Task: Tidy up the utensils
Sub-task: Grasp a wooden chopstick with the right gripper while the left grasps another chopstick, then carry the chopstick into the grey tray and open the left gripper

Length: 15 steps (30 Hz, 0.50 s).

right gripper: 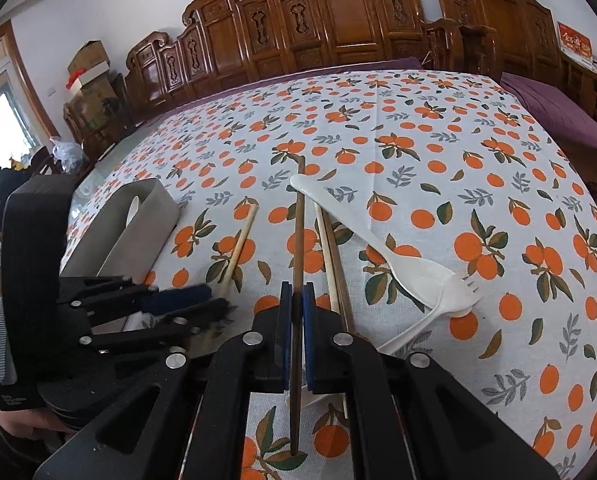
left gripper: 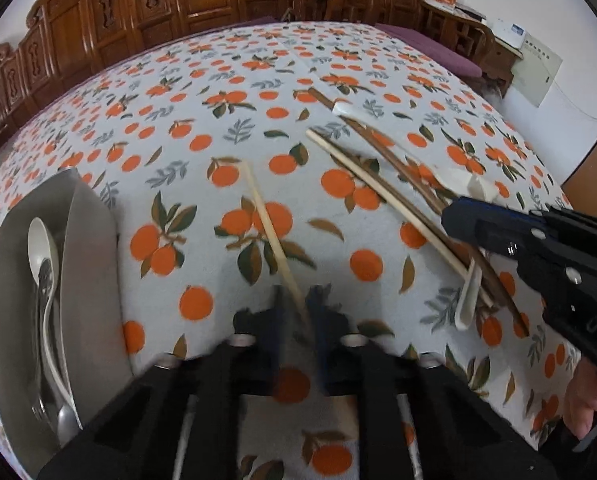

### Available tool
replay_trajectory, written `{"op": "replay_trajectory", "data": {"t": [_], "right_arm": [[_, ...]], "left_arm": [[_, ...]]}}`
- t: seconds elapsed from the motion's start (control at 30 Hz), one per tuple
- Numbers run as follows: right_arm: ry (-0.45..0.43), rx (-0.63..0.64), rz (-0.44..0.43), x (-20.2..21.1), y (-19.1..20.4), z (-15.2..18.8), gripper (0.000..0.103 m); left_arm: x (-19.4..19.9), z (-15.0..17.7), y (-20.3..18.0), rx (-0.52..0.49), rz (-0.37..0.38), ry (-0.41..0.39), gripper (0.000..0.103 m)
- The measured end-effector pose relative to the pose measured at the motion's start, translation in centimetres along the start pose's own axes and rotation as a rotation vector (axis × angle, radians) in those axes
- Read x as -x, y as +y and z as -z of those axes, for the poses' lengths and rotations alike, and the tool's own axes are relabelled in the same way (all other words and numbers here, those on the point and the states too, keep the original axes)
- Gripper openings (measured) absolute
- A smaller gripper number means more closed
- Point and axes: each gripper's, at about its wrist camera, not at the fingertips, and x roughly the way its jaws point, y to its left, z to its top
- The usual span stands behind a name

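Observation:
My left gripper is shut on the near end of a pale bamboo chopstick, which lies slanted on the orange-print tablecloth. In the right wrist view the left gripper comes in from the left at that chopstick. My right gripper is shut on a dark brown chopstick that points away over the cloth. Beside it lie another pale chopstick and a brown one. A white plastic spoon and a white plastic fork lie to the right.
A grey tray stands at the left of the table with a white spoon and metal cutlery in it. Carved wooden chairs line the far edge. A purple cushion sits at the right. A person's hand holds the right gripper.

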Motion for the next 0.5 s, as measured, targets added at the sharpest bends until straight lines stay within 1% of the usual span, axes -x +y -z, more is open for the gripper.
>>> {"op": "replay_trajectory", "data": {"t": [0.03, 0.13, 0.37, 0.5], "right_arm": [[-0.002, 0.001, -0.002, 0.0, 0.1, -0.1, 0.006], [-0.004, 0.008, -0.010, 0.1, 0.8, 0.0, 0.006], [-0.016, 0.054, -0.035, 0.8, 3.1, 0.2, 0.006], [-0.028, 0.067, -0.050, 1.1, 4.0, 0.1, 0.006]], "left_arm": [[0.1, 0.1, 0.1, -0.002, -0.001, 0.006, 0.005], [0.5, 0.6, 0.5, -0.007, -0.010, 0.020, 0.004], [3.8, 2.0, 1.5, 0.003, -0.033, -0.031, 0.004], [5.7, 2.2, 2.2, 0.013, -0.039, -0.055, 0.004]]}}
